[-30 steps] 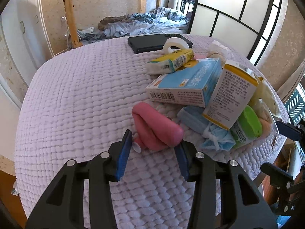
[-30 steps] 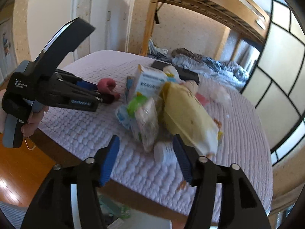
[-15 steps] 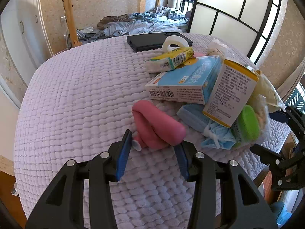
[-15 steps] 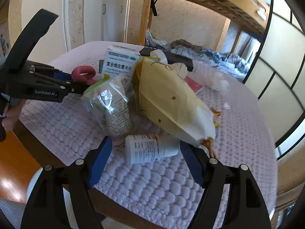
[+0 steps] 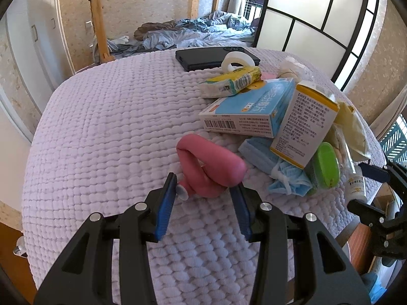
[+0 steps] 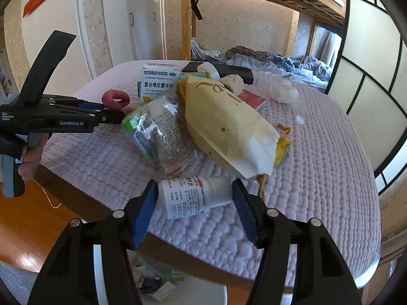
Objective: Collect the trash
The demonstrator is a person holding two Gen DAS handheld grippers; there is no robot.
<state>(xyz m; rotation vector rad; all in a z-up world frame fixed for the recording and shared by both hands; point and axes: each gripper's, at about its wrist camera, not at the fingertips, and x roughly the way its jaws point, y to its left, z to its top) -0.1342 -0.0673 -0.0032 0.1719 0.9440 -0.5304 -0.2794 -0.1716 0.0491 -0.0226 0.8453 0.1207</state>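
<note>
- Pink is what catches the eye in the left wrist view: a twisted pink balloon lies on the lilac knitted cover of the table, and the left gripper sits around its near end, as it did a second ago.
- The blue pads look to touch the balloon's sides, and the jaws stand about as tight as they ever get, so I read it as pinching the balloon; nothing here has shifted.
- Beyond it the trash heap is untouched: a blue box, a yellow-topped box, a crumpled blue face mask and a green-lidded packet.
- At the right edge of this view the other gripper has come in beside a small white bottle.
- In the right wrist view the change is plain: a second ago the right gripper hung short of the pile, and now the white bottle lies on its side between its pads at the table's near edge.
- Its jaws are closing on the bottle; both pads look to be at its ends, though how firmly I cannot tell.
- Below the table edge a white bin with scraps in it waits, so I judge the bottle goes there next.
- The yellow paper bag overhangs the bottle and may drag as it lifts.
</note>
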